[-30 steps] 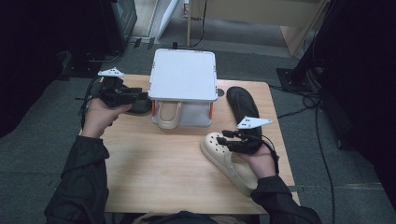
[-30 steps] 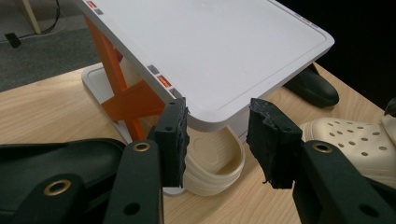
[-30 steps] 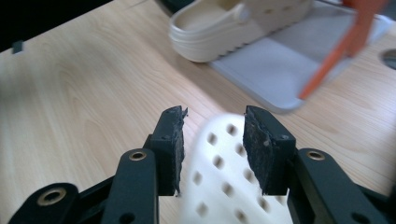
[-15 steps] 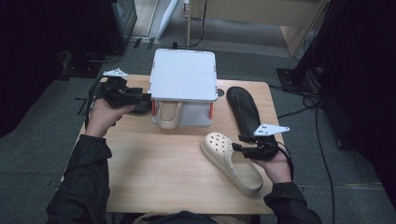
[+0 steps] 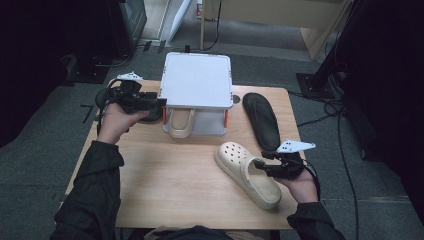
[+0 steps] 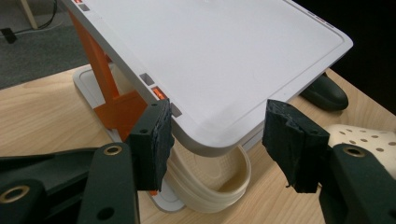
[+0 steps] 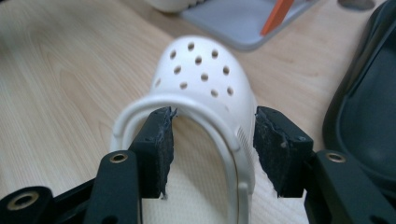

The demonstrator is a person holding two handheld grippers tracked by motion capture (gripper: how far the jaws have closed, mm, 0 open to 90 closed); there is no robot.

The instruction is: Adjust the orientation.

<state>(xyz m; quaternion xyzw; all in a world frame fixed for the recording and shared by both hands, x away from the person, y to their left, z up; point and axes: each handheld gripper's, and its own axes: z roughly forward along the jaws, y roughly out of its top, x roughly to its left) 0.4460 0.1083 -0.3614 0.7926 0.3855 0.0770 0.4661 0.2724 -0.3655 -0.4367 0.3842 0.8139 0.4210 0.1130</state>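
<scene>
A cream clog (image 5: 245, 172) lies on the wooden table (image 5: 170, 190) at the right, toe pointing away. My right gripper (image 5: 260, 165) sits at its right side. In the right gripper view the right gripper (image 7: 212, 149) has just been opening, and the clog (image 7: 201, 74) has its side wall and strap between the pads, which are not pressing on it. A second cream clog (image 5: 180, 122) sits under the white rack (image 5: 197, 80). My left gripper (image 5: 157, 102) is at the rack's left edge. It has just been opening too. The rack's shelf corner (image 6: 224, 56) shows in the left gripper's (image 6: 217, 140) gap, untouched.
A black slipper (image 5: 261, 120) lies at the back right, close to the right hand. A dark object (image 5: 150, 117) lies under the left gripper, partly hidden. Orange posts (image 6: 112, 102) carry the rack's shelf. The person's forearms come in from the near edge.
The right gripper let go of the clog's top and moved right and nearer, to the clog's side. Both pairs of jaws stand wider. The left hand stayed put.
</scene>
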